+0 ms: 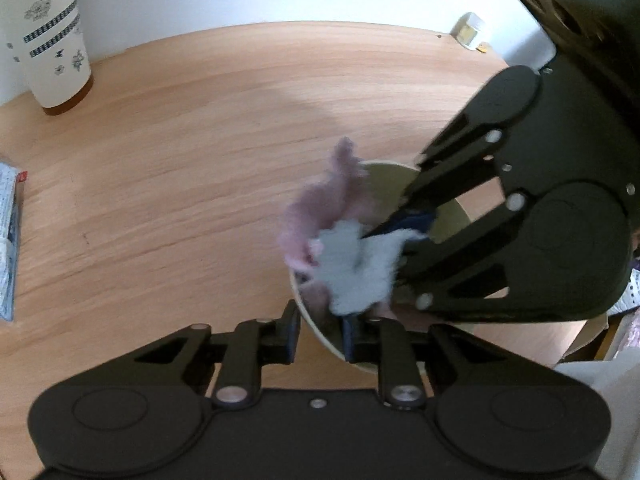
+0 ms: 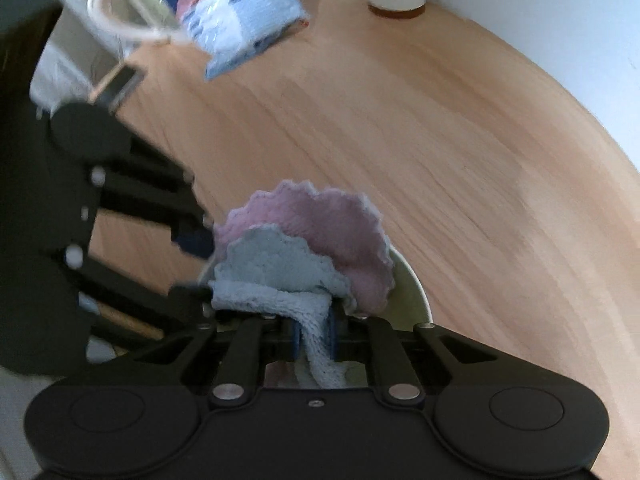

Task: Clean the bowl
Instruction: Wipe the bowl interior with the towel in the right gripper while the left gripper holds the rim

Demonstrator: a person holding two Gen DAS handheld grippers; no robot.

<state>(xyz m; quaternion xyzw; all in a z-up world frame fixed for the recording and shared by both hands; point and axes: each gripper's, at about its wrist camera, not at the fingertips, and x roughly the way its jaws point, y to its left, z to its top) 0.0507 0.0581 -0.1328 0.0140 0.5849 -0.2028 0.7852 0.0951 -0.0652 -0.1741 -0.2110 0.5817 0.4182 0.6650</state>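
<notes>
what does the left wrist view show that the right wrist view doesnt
Only the left wrist view shows the left gripper clamped across the bowl rim, and a small jar at the table's far edge.

Only the right wrist view shows the cloth pinched between the right gripper's fingers, plus a white handle.

Both show the wooden table, patterned cup and packet.

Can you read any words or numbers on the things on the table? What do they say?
No words can be read here.
Packet: blue and pink print, too blurred to read.
The same packet's edge in the left wrist view: print too small.
White cup: only blue flowers and checked bands, no letters.
Small jar: too small to tell.
</notes>
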